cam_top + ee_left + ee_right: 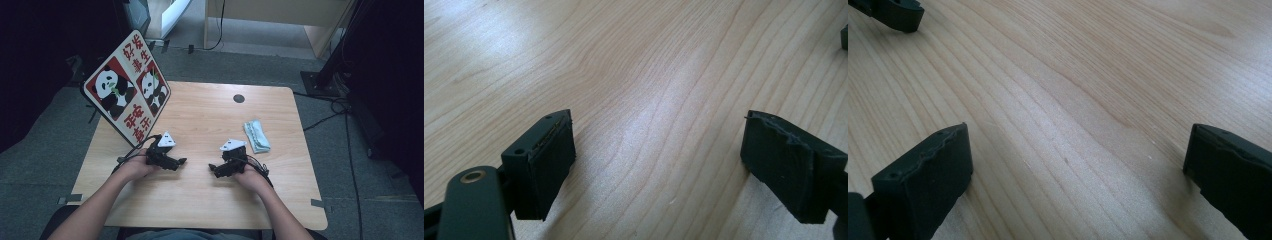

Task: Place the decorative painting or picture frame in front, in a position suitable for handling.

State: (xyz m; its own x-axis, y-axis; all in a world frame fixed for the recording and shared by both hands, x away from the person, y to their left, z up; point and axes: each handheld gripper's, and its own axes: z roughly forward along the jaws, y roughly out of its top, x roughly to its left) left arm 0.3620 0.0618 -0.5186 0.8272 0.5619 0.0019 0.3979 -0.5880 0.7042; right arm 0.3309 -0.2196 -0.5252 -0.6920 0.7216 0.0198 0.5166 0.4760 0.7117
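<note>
1. The pale blue-green folded cloth (257, 135) is lying flat on the light wooden worktop (200, 120), at about two o'clock from the right tongs (214, 168) and just beside the hand holding them; it looks like the likeliest thing for them to go for.
2. Both pairs are standing wide open and gripping nothing: the gripper views are showing bare wood grain between the left tongs (659, 165) and between the right ones (1075, 180).
3. The right tongs are pointing towards nine o'clock, away from the cloth, so a hurried swing round could be dragging a jaw across it and pushing it off towards the three o'clock edge.
4. Being thin and limp, the cloth is likely to slip or bunch if the jaws are closing on the top layer alone.
5. The left tongs (181, 161) are facing the right ones at close quarters; moving both inward at once is risking a knock.
6. The red-and-white panda signboard (127, 87) is leaning at eleven o'clock, and a trailing cable from the left could be catching it.
</note>
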